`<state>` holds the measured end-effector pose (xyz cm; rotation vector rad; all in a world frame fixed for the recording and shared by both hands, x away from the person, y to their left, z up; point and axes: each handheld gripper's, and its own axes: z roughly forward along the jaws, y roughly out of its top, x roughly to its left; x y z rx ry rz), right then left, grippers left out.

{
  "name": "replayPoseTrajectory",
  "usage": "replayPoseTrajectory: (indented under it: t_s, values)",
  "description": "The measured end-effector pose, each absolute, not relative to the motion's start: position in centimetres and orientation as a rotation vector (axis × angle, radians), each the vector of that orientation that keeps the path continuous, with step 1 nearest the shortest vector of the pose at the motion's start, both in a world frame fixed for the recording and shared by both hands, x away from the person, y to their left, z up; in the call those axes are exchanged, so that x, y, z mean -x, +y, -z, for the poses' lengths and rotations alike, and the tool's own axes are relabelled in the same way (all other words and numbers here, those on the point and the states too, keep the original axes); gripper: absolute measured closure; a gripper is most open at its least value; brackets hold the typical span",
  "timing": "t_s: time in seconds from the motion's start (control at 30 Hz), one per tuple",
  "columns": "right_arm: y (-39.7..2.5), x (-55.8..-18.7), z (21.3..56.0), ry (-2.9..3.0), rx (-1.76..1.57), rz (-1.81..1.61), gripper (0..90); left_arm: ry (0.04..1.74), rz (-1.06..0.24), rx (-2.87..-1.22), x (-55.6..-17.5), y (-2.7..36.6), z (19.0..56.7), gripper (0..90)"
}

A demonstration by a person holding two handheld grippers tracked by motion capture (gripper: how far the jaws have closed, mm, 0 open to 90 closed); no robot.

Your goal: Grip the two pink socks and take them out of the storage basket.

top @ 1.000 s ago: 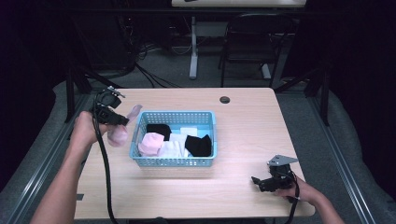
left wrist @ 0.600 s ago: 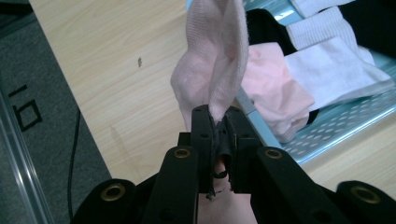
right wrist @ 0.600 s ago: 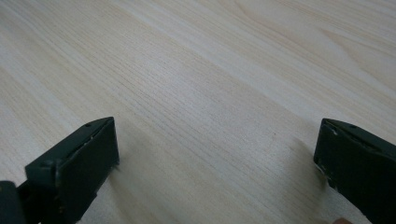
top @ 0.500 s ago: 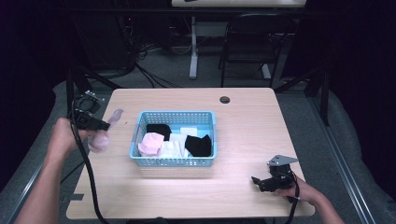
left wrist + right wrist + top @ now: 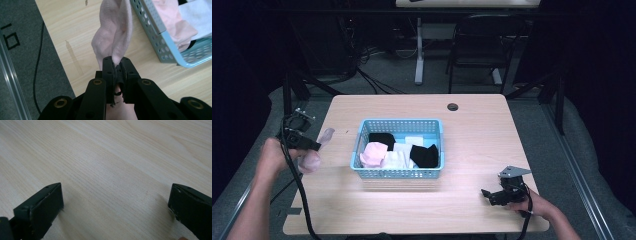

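Your left gripper [image 5: 117, 62] was clamped tight on a pale pink sock [image 5: 113, 30], jaws pinching a fold of the fabric w/ the rest of it running away from the tips over the wooden table [image 5: 472, 125]. In the high view that sock [image 5: 323, 140] sat at the table's left edge, just beside the blue basket [image 5: 401, 173] but outside it, not touching the wall afaict. Left gripper [image 5: 309, 145] was off past the table's left side, w/ your hand [image 5: 274, 157] wrapped round it and its cable trailing down toward you.

Basket was around the middle of the table, a bit left. Inside: another pink piece [image 5: 374, 152] at the front left, white stuff [image 5: 399, 155] in the middle, black ones at the back left [image 5: 382, 139] and front right [image 5: 424, 156].

Your right gripper [image 5: 492, 195] was near the front right corner, well apart from the basket, grey plate on top. Its own view showed the jaws spread wide w/ nothing but bare wood [image 5: 112, 170] between them, so released. Small dark round thing [image 5: 453, 106] near the far edge, can't tell what.
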<state>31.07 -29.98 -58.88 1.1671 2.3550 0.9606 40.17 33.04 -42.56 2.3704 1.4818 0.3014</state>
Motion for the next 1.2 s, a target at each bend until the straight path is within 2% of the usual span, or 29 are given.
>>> replayPoseTrajectory:
  t_s: [0.37,0.6,0.9,1.0,1.07,1.13,1.2]
  values:
    - [-30.0,-31.1,58.9,2.355,-1.167,-0.961,0.0,1.574,-0.242,-2.326,-40.6,34.5,45.9,82.9]
    - [-30.0,-31.1,58.9,2.353,-1.169,-0.963,0.0,1.604,-0.173,-2.351,-41.5,33.8,49.8,82.5]
    - [-30.0,-31.1,58.9,2.353,-1.169,-0.967,0.0,1.614,-0.104,-2.347,-42.4,32.6,52.2,80.7]
    - [-30.0,-31.1,58.9,2.355,-1.167,-0.962,0.0,1.632,-0.087,-2.338,-42.6,32.4,52.8,71.9]
    - [-30.0,-31.1,58.9,2.354,-1.169,-0.963,0.0,1.641,-0.107,-2.343,-42.5,32.4,52.5,61.8]
    - [-30.0,-31.1,58.9,2.354,-1.169,-0.963,0.0,1.653,-0.137,-2.327,-42.4,32.5,52.0,47.1]
    - [-30.0,-31.1,58.9,2.356,-1.167,-0.962,0.0,1.649,-0.165,-2.311,-42.2,32.6,51.1,39.3]
